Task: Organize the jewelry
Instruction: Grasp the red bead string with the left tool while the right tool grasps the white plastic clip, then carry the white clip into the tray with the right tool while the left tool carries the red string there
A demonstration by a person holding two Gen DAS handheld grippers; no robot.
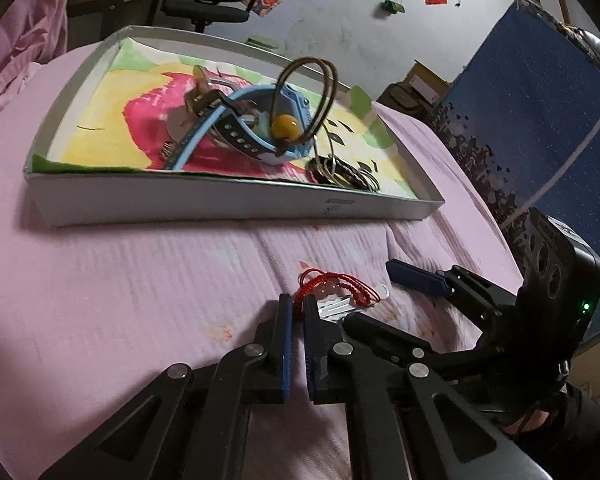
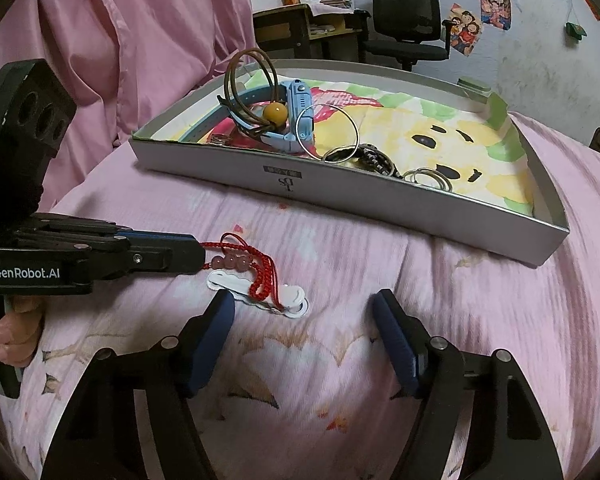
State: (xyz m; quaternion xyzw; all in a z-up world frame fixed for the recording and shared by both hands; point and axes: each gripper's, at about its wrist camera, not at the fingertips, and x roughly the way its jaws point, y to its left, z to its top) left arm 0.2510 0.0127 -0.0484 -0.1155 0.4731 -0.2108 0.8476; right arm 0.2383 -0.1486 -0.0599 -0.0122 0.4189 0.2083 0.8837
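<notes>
The red cord bracelet [image 2: 256, 276] lies on the pink bedspread [image 2: 480, 320] below the tray's [image 2: 380, 204] near edge, left gripper [image 1: 298, 306] clamped on its end, right gripper [image 2: 302, 312] apart, so lifting into the tray probably comes next.

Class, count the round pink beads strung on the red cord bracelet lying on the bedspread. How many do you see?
3. The pink beads sit side by side on the red cord bracelet, right at the tip of the left gripper, above the white card. More may be hidden behind the gripper.
</notes>
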